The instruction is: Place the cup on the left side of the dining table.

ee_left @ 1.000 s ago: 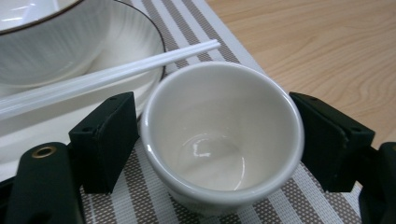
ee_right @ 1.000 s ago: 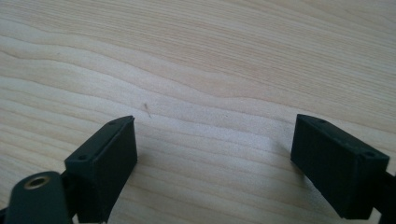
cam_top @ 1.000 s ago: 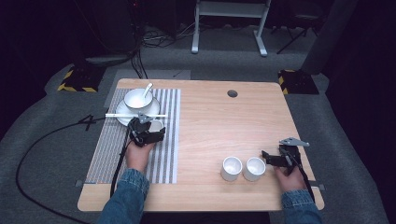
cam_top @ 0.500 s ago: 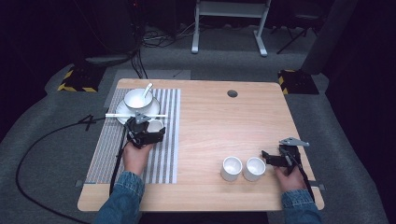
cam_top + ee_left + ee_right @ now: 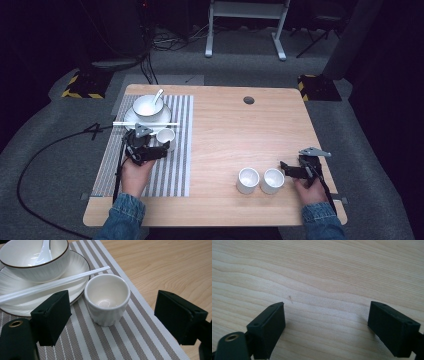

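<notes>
**White crockery on grey stripes, pale wood all round**

The table [image 5: 230,130] is light, honey-toned wood with wavy grain and a small dark round hole [image 5: 248,100] near its far edge. The placemat [image 5: 105,340] runs in grey-brown woven bands split by thin white lines. The bowl [image 5: 35,262] is white with a thin dark brown rim; the ribbed plate [image 5: 75,272] under it carries the same dark edge. Spoon [image 5: 43,251], chopsticks [image 5: 57,282] and the cup on the mat [image 5: 107,298] are plain white, as are the two cups [image 5: 260,180] on bare wood. Both sleeves [image 5: 122,217] are blue denim. The floor [image 5: 50,130] is grey carpet, with yellow-and-black hazard striping [image 5: 82,87] on the boxes at the far corners.
</notes>
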`<state>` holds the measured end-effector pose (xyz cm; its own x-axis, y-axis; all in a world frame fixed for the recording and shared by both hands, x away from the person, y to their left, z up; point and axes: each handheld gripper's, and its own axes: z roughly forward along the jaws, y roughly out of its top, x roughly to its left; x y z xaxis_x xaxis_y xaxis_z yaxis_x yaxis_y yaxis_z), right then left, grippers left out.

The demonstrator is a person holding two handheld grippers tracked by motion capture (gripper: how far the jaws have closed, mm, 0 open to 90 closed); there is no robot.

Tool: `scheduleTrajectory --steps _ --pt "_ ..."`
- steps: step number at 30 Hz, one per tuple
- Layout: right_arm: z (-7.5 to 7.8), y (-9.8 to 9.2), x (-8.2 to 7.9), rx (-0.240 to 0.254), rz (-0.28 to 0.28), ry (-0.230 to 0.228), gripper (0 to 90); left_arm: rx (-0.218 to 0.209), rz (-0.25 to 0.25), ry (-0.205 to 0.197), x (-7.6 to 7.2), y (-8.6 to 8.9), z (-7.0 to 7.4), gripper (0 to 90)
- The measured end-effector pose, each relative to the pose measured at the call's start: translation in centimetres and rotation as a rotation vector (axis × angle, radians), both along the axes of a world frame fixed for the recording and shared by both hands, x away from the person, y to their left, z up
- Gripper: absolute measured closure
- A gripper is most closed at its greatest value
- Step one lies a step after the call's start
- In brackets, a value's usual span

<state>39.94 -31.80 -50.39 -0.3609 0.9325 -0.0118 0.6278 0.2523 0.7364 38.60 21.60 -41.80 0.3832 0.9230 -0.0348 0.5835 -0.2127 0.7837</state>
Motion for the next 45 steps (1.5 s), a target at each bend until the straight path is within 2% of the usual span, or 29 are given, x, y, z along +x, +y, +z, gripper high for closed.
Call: scheduleTrajectory --steps 9,20,22,28,31,34,38,44,45 --pt "0.0 0.0 0.0 0.001 0.001 0.001 14.4 0.021 -0.014 -0.021 -3.2 0.8 1.6 14.8" --pt "0.0 0.0 0.0 0.000 0.001 0.001 14.4 0.036 -0.038 -0.015 -5.3 1.8 2.1 15.1" --pt "0.0 0.0 0.0 0.001 0.000 0.001 14.4 0.027 -0.025 0.002 -5.7 2.0 2.1 15.2" --pt "0.0 0.0 0.0 0.001 0.000 0.001 14.4 0.046 0.030 -0.009 -7.2 2.5 2.4 15.5" --pt "0.0 0.0 0.0 0.001 0.000 0.001 14.4 0.050 0.064 -0.010 -8.1 2.8 2.2 15.5" --pt "0.0 0.0 0.0 0.001 0.000 0.001 14.4 0.054 0.063 -0.008 -8.5 3.1 2.0 15.9" --pt "0.0 0.0 0.0 0.001 0.000 0.001 14.4 0.054 0.067 0.011 -9.4 4.1 0.8 15.8" --pt "0.0 0.0 0.0 0.001 0.000 0.001 14.4 0.045 0.081 0.001 -10.2 4.8 -0.2 15.8" --pt "0.0 0.1 0.1 0.002 -0.001 0.001 14.4 0.045 0.080 0.002 -10.5 4.9 -0.8 15.8"
